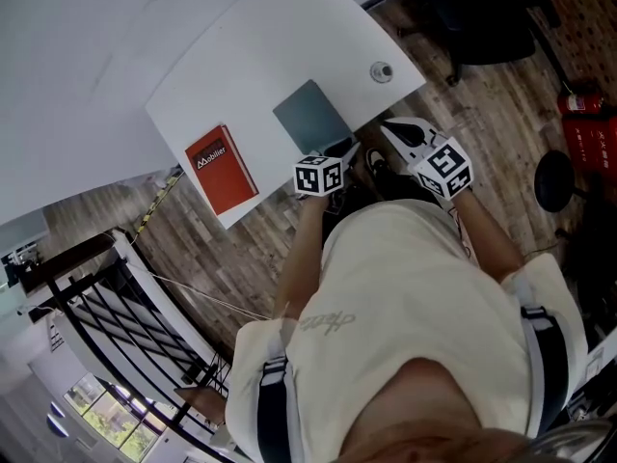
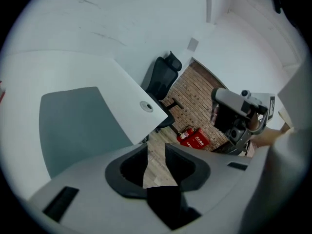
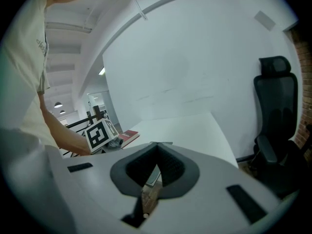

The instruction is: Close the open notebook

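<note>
The grey-teal notebook (image 1: 310, 114) lies flat with its cover shut at the near edge of the white table (image 1: 241, 56). In the left gripper view the notebook (image 2: 73, 126) fills the left, just beyond the jaws. My left gripper (image 1: 339, 154) hovers at the table edge beside the notebook's near corner. Its jaws (image 2: 156, 152) stand open with only floor showing between them. My right gripper (image 1: 395, 129) is off the table's edge to the right, and its jaws (image 3: 157, 147) meet at the tips with nothing held.
A red book (image 1: 222, 169) lies on the table's left corner. A round cable grommet (image 1: 382, 70) sits at the right corner. A black office chair (image 1: 482, 17), a red extinguisher box (image 1: 588, 128), a black stool (image 1: 557, 179) and a stair railing (image 1: 116, 297) surround the table.
</note>
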`<state>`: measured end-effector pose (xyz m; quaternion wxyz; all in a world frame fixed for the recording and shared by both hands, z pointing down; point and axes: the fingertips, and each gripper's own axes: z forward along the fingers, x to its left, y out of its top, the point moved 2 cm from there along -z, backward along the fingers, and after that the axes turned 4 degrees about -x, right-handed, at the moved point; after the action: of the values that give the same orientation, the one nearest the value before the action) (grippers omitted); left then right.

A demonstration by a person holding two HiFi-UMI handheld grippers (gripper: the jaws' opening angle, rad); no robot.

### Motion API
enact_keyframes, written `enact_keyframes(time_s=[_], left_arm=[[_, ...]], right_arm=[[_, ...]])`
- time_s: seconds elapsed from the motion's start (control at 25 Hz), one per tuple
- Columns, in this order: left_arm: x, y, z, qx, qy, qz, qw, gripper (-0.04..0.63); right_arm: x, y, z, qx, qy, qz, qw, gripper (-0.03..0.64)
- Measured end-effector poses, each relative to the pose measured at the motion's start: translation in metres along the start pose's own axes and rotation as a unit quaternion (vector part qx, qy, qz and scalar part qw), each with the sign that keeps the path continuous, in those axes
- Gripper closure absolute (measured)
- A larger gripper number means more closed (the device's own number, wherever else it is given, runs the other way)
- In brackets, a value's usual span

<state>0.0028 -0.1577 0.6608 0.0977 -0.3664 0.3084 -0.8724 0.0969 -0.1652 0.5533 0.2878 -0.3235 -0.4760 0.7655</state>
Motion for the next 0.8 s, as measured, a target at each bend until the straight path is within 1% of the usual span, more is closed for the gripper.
enact_keyframes(time_s=[0.08,0.2,0.36,0.52,0.64,0.8], left_arm=[[-0.004,0.006,-0.006,-0.003,-0.004,0.014,0.9999,0.489],[-0.004,0.014,-0.017,-0.007,0.002,0.037,0.9993,0.489],[-0.003,0.023,-0.038,-0.025,0.012,0.044,0.9986,0.489],[0.001,0.033,-0.068,-0.059,0.033,0.047,0.9966,0.514],[0.0,0.036,-0.093,-0.072,0.032,0.056,0.9953,0.514],[0.005,0.051,-0.13,-0.105,0.07,0.082,0.9886,0.526]], right_arm=[[0.001,0.001,-0.001,0.0,-0.005,0.001,1.0,0.612],[0.005,0.004,0.0,-0.002,-0.009,0.0,1.0,0.612],[0.013,0.008,0.001,-0.002,-0.004,-0.005,1.0,0.612],[0.023,0.014,0.011,-0.001,0.013,-0.017,1.0,0.612],[0.032,0.017,0.023,0.003,0.031,-0.028,0.999,0.612],[0.042,0.028,0.051,0.006,0.063,-0.045,0.997,0.612]])
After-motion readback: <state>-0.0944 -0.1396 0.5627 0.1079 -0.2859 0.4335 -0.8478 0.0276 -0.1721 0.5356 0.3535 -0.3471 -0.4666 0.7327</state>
